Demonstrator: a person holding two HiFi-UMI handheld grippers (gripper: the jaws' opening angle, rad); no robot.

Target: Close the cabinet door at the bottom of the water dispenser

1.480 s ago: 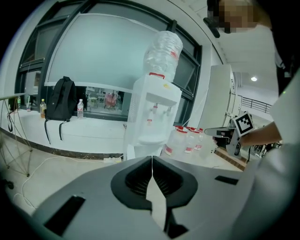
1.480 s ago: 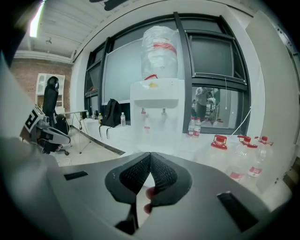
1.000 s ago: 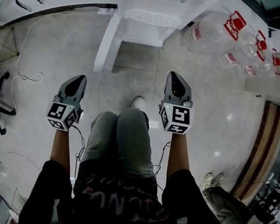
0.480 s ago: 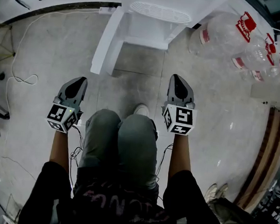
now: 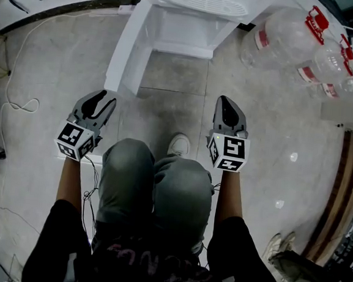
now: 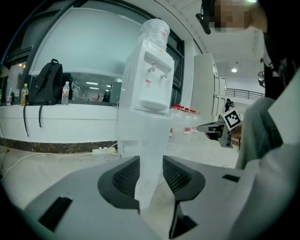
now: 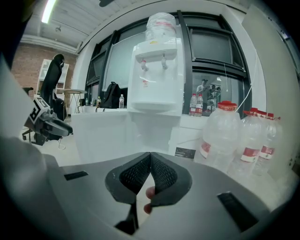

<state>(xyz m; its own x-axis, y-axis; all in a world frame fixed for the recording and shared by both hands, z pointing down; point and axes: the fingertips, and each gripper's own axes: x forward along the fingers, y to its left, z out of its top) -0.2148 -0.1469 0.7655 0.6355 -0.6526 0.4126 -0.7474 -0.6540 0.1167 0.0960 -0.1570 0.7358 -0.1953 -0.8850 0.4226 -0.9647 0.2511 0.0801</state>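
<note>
- Water dispenser (image 5: 196, 19) stands at the top of the head view, on the pale tiled floor (image 5: 168, 96).
- Cabinet door (image 5: 128, 47) at its base is open. It swings out from the cabinet's left side toward you, seen nearly edge-on as a white panel, and the compartment behind it is exposed.
- Your left gripper (image 5: 105, 100) is low, its tips just short of the door's free edge.
- Its jaws have just been opening and now stand wide apart. In the left gripper view the door's edge lines up in the gap, but the pads do not press on it.
- Whether the edge is actually between the pads or just past them, I cannot tell.
- Your right gripper (image 5: 228, 104) is level with the left, out over bare floor in front of the cabinet and well right of the door.
- Its jaws are pressed together with nothing between them.
- Your knees sit between the two grippers, with one white shoe (image 5: 179, 145) ahead of them.
- Large water bottles (image 5: 284, 33) with red caps lie on the floor to the right of the dispenser.
</note>
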